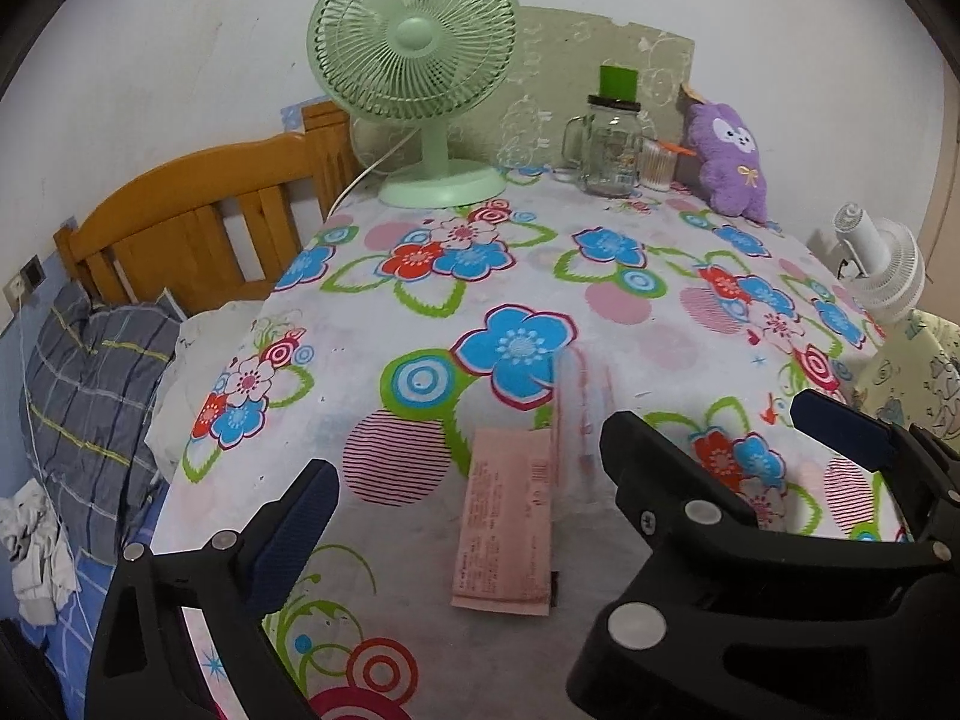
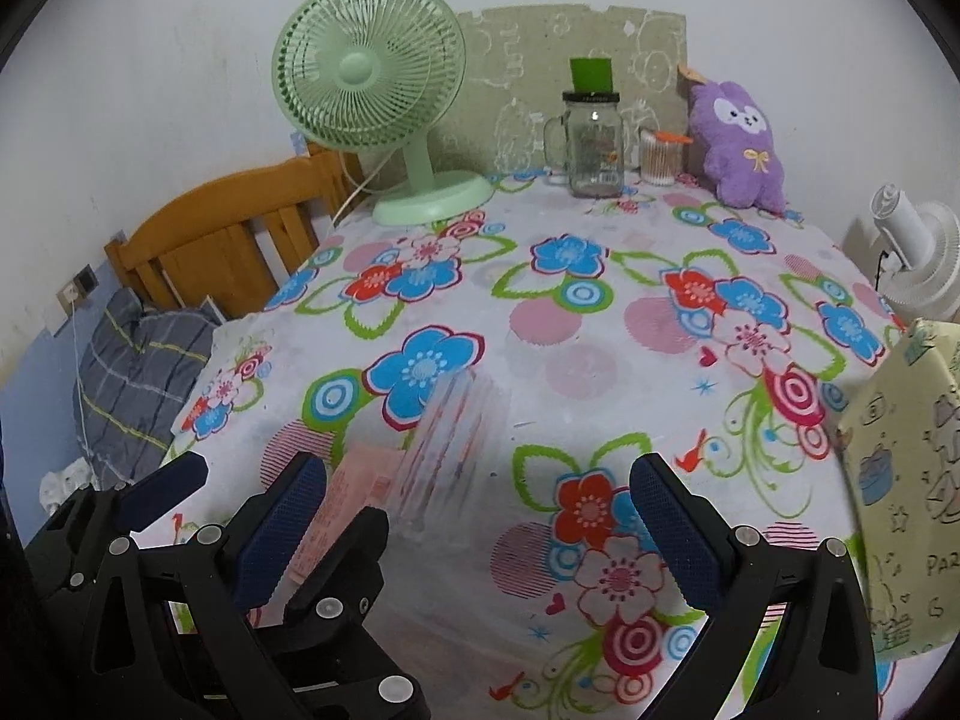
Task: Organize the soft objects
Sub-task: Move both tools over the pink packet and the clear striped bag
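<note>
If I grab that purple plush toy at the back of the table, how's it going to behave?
The purple plush toy looks fuzzy and stuffed, so it will probably squash between the fingers and grip well. It is likely light for its size. It seems to lean against the wall beside the cotton swab container, so a push may topple it.

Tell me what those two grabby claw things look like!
Both the left gripper and the right gripper are chunky black plastic frames with round silver bolts. Their jaws wear dark blue pads with a bumpy, grippy texture. No cables, sleeves or writing show.
</note>
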The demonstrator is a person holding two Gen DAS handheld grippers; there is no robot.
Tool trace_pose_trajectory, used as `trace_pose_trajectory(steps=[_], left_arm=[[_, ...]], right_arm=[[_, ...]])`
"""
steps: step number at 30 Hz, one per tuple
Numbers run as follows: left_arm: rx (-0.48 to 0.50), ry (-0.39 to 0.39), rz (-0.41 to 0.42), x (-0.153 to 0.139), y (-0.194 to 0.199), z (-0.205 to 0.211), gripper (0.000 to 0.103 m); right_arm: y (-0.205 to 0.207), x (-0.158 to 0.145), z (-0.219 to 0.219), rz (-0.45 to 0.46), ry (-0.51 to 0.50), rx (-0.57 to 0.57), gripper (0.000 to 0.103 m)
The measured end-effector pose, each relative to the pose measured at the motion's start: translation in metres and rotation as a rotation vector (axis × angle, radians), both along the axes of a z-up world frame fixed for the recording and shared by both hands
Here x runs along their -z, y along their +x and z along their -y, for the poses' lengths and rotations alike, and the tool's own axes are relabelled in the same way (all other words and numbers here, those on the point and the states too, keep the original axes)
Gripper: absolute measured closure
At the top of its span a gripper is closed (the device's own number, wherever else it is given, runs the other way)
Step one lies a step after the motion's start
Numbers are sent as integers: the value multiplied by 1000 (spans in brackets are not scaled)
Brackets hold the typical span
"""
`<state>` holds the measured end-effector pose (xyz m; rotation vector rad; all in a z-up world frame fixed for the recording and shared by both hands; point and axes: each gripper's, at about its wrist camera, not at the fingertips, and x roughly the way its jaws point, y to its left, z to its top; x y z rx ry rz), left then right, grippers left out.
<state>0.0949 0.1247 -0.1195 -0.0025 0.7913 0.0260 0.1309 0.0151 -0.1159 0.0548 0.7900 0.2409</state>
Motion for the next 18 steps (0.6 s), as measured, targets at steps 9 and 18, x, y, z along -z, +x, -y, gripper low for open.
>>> trace_pose_trajectory(steps=[9,18], left_arm=[[-18,4,-32,13,9,-9,6],[7,-2,-91,30,16,-6,6]], right_arm=[[20,17,-12,-40,-36,-3,13],[32,37,-23,-124,-75,-59,42]])
